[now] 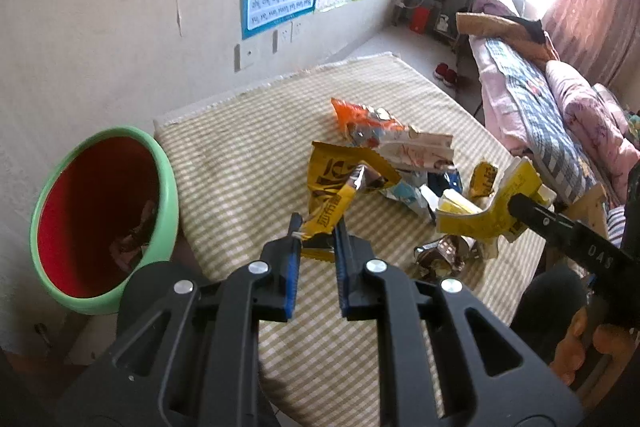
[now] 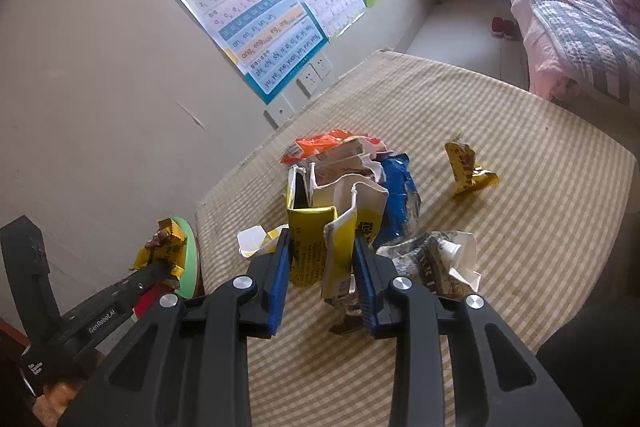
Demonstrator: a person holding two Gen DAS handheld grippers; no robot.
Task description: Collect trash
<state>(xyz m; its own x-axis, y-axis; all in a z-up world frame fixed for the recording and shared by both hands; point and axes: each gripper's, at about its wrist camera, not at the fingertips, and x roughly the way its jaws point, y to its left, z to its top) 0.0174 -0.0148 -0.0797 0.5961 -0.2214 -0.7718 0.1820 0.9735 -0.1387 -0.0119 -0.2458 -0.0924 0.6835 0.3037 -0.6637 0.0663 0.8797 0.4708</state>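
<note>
My left gripper (image 1: 316,231) is shut on a yellow snack wrapper (image 1: 340,183) and holds it above the checked tablecloth (image 1: 248,163), right of the green bin with a red inside (image 1: 100,215). My right gripper (image 2: 322,247) is shut on a torn yellow carton (image 2: 316,231), also seen in the left wrist view (image 1: 484,211). The left gripper (image 2: 160,269) with its wrapper (image 2: 162,247) shows by the bin's green rim (image 2: 190,259). Loose trash lies mid-table: an orange wrapper (image 1: 360,119), a blue bag (image 2: 400,195), a crumpled silver wrapper (image 2: 436,259) and a small yellow wrapper (image 2: 468,171).
The bin holds some dark trash (image 1: 136,239). A wall with posters (image 2: 256,27) and sockets runs along the table's far side. A bed (image 1: 540,99) stands to the right past the table edge, with red shoes (image 1: 446,73) on the floor.
</note>
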